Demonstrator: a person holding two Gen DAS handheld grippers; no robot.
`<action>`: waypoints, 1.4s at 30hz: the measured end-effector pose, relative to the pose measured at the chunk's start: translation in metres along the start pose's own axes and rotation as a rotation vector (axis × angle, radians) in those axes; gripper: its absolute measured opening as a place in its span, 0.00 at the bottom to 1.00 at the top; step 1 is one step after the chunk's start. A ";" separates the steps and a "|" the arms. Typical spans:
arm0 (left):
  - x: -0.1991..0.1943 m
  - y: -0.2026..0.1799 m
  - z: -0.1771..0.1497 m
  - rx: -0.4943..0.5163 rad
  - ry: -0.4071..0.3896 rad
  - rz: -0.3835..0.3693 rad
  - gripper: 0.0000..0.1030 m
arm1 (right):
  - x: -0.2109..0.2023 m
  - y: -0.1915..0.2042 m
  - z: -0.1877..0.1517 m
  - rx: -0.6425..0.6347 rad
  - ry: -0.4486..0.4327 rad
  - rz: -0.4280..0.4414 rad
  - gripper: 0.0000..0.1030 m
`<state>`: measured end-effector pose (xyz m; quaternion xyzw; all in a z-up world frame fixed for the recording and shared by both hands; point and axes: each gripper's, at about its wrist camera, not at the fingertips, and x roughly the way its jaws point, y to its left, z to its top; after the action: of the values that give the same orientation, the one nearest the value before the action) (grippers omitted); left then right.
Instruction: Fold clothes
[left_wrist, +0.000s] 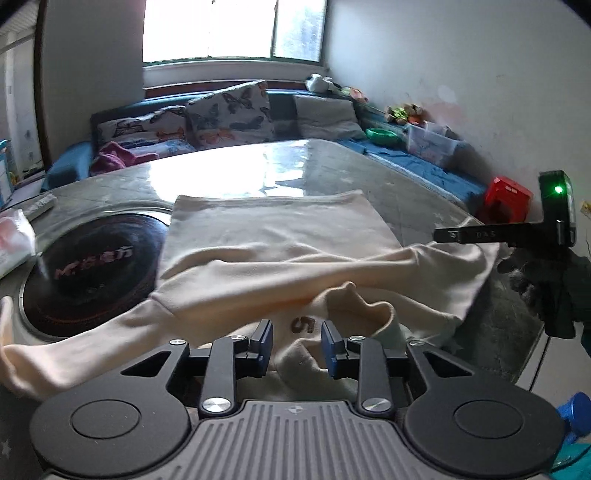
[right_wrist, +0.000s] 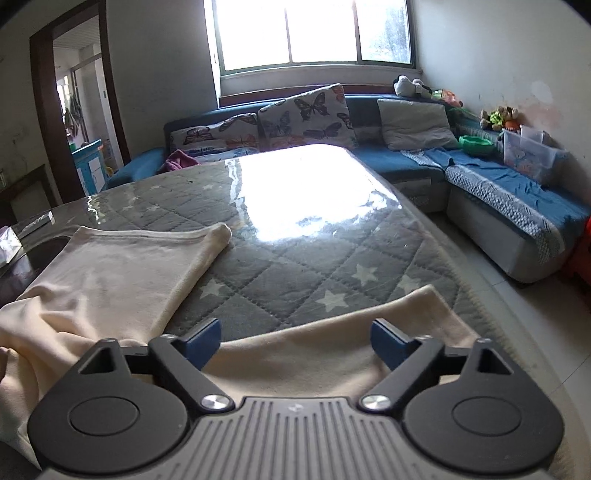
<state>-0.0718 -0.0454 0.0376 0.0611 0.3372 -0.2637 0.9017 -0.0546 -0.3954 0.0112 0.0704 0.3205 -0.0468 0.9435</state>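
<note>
Just short of the cream sweatshirt (left_wrist: 273, 254) on the quilted table (right_wrist: 295, 266), my left gripper (left_wrist: 297, 338) hovers spread, gripping nothing, my right gripper (right_wrist: 295, 341) spread wide over its sleeve (right_wrist: 332, 350); closing carelessly risks pinching stacked layers, dragging the far hem crooked.

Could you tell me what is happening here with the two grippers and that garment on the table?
A person is folding a cream long-sleeved sweatshirt spread on the grey star-quilted table. The left gripper hovers open over the collar area, near a brown number 5, gripping nothing. The right gripper is open wide above a cream sleeve. One sleeve already lies folded across the body; the rest is unfolded.
</note>
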 end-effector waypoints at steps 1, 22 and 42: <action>0.003 -0.001 -0.001 0.012 0.006 -0.002 0.30 | 0.002 0.000 -0.002 -0.001 0.000 0.001 0.92; -0.023 -0.003 -0.033 0.102 0.046 -0.056 0.07 | 0.012 0.011 -0.006 -0.066 0.007 -0.028 1.00; 0.039 -0.017 0.001 0.199 0.045 -0.127 0.25 | 0.011 0.010 -0.006 -0.063 0.009 -0.025 1.00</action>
<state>-0.0556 -0.0771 0.0143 0.1347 0.3328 -0.3512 0.8647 -0.0482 -0.3851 0.0013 0.0371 0.3268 -0.0480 0.9431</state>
